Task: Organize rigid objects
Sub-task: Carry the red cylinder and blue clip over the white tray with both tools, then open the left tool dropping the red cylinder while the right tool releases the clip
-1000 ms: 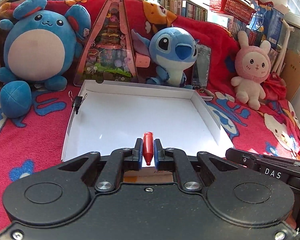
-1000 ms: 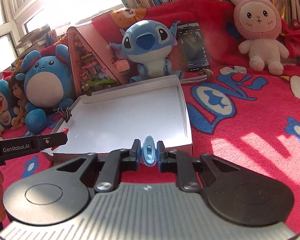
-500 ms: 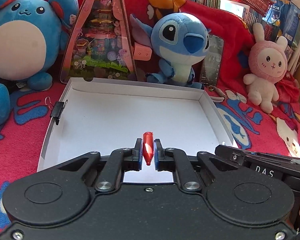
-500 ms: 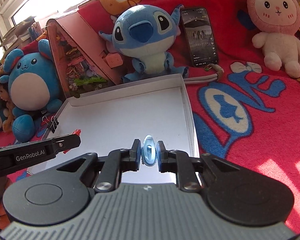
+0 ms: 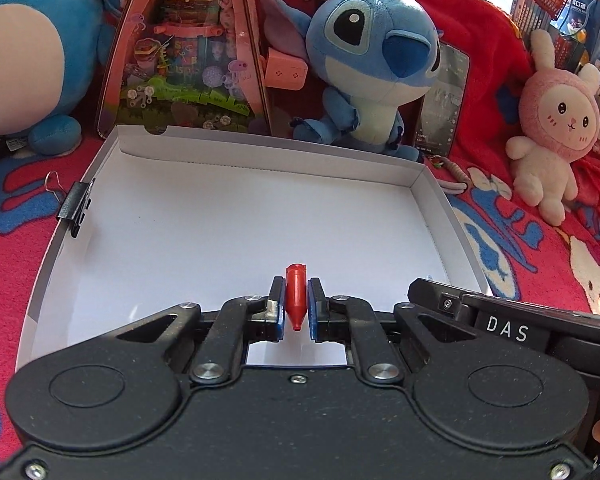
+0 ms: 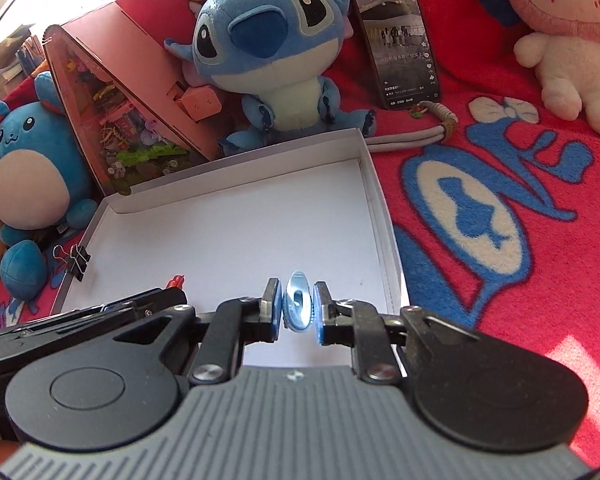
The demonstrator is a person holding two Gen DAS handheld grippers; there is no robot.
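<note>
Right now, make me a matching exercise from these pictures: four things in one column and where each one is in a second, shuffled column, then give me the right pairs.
Things:
1. red crayon
2. light blue clip
3. black binder clip
4. phone

Places:
A. clamped on the left wall of the white box
B. between the fingers of the right gripper
C. propped against the red blanket beside the blue plush
D. between the fingers of the left gripper

Pairs: 1-D, 2-B, 3-A, 4-C
</note>
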